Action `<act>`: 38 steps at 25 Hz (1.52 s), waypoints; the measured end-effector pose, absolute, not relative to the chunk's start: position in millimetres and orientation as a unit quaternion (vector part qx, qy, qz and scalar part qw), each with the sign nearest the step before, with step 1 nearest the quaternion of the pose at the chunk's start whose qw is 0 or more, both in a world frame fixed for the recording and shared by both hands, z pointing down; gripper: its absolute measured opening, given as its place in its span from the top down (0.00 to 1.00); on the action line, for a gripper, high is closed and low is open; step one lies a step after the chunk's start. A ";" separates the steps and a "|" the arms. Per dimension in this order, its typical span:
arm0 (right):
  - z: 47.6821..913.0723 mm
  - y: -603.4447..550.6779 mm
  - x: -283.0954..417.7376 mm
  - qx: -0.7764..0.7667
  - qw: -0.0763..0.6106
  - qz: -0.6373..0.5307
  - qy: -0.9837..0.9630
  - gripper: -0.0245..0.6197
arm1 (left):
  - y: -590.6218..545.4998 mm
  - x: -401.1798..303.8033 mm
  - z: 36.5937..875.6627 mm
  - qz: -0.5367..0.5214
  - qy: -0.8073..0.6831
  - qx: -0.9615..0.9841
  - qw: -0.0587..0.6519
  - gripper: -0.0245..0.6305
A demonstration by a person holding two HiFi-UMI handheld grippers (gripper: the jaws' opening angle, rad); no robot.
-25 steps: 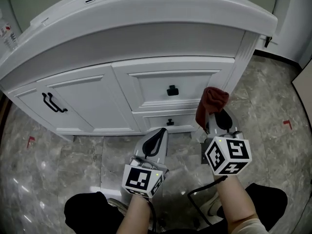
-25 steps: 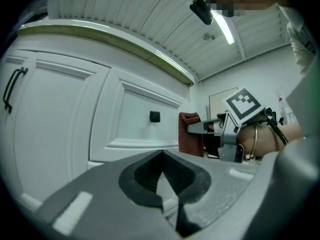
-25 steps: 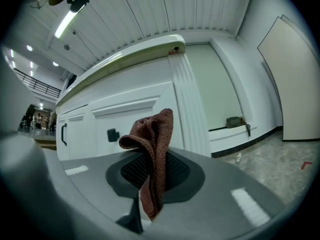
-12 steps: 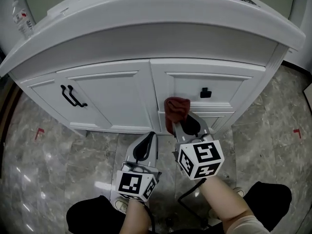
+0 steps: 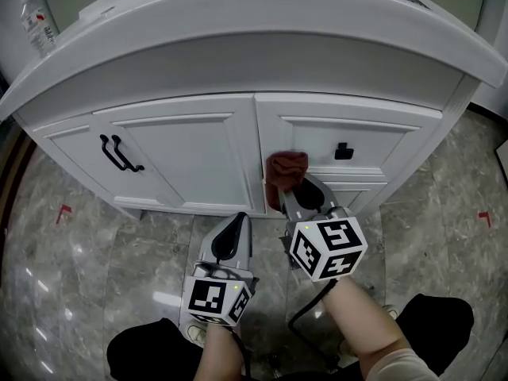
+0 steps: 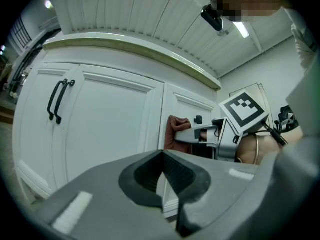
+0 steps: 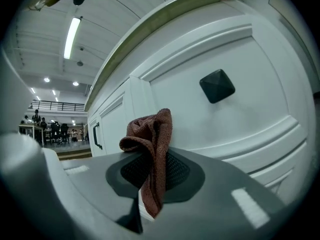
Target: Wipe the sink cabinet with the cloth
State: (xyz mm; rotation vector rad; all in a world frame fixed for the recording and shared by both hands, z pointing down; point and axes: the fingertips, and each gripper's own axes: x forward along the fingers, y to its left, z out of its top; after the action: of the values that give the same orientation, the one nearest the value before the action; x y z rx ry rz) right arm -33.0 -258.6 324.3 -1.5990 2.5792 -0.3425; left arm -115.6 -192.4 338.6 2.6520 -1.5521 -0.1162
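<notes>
The white sink cabinet (image 5: 182,153) fills the upper half of the head view. My right gripper (image 5: 298,195) is shut on a reddish-brown cloth (image 5: 287,168), and the cloth lies against the cabinet front at the upright strip between the left door and the upper drawer. In the right gripper view the cloth (image 7: 152,144) is bunched between the jaws, left of the black drawer knob (image 7: 217,85). My left gripper (image 5: 235,228) hangs lower, over the floor, shut with nothing in it. The left gripper view shows its shut jaws, with the cloth (image 6: 175,131) beyond them.
The countertop (image 5: 262,46) overhangs the cabinet front. Two black pull handles (image 5: 117,153) sit on the left door and a black knob (image 5: 344,151) on the upper drawer. Grey marble floor (image 5: 95,244) has red tape marks (image 5: 63,211). The person's dark-clad legs are at the bottom.
My right gripper carried the cloth leftward along the cabinet front, from right of the drawer knobs to the strip left of the upper drawer. The left gripper stayed shut and low.
</notes>
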 end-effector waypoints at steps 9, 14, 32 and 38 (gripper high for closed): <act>322.4 -256.4 23.6 -0.558 0.046 -0.116 0.820 0.84 | -192.7 -80.2 339.4 -0.039 -0.480 0.876 0.030 0.96; 321.4 -254.2 43.8 -0.565 0.041 -0.115 0.816 0.83 | -192.4 -57.4 337.1 -0.033 -0.465 0.884 0.026 0.96; 318.4 -240.0 148.0 -0.628 0.039 -0.094 0.771 0.83 | -190.1 12.0 354.9 -0.019 -0.421 0.907 0.030 0.96; 317.8 -229.8 171.1 -0.646 0.030 -0.088 0.757 0.84 | -181.4 34.6 361.1 -0.008 -0.402 0.915 0.031 0.96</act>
State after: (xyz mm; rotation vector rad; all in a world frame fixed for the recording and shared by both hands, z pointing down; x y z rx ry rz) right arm 171.1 -229.8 317.8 -1.9936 2.3354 -0.2701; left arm 34.6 -181.4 361.1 2.8187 -1.2398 -0.0256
